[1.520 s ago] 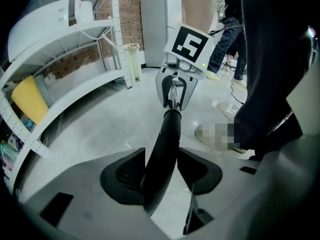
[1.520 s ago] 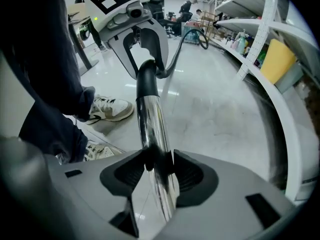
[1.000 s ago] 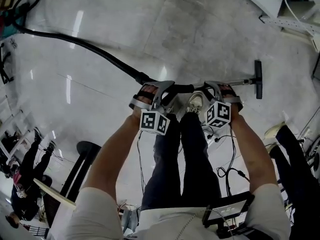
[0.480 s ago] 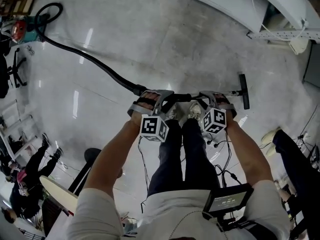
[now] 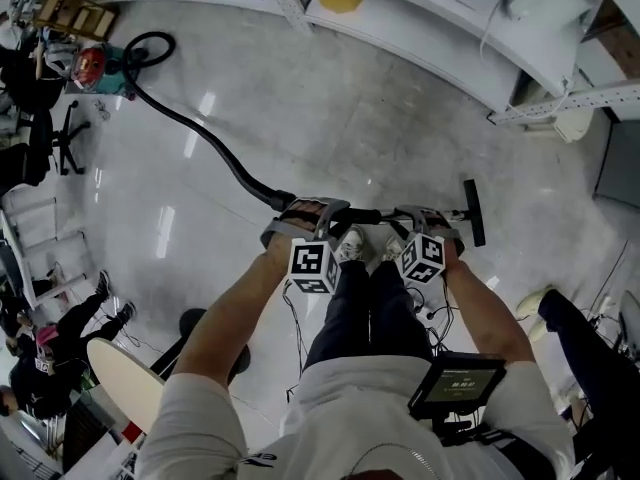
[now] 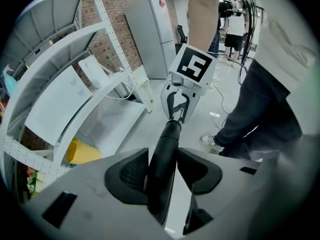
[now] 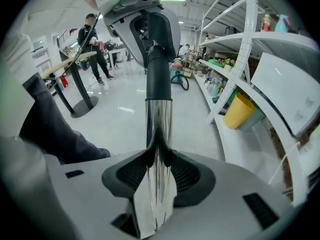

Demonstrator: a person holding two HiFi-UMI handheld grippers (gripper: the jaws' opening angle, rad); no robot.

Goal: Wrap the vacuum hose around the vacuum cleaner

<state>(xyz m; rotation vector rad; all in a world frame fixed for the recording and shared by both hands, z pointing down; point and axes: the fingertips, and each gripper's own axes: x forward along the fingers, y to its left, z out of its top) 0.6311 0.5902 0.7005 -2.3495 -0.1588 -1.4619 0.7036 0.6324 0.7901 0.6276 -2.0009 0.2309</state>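
Looking down from above takes in the whole run: the vacuum cleaner (image 5: 92, 66) sits far off on the floor at the upper left. Its black hose (image 5: 195, 133) snakes from there to the person's hands, and a black floor head (image 5: 472, 212) sticks out on the right. Neither gripper view takes in that floor head, but they show the grip up close, along with white shelves (image 7: 240, 59) alongside. The hose ends in a stiff black handle (image 6: 165, 154) that joins a shiny metal tube (image 7: 159, 129), held across in front of the person's legs. The left gripper (image 6: 162, 171) is clamped on the black handle; the right gripper (image 7: 159, 171) is clamped on the metal tube, with its pads pressing on both sides
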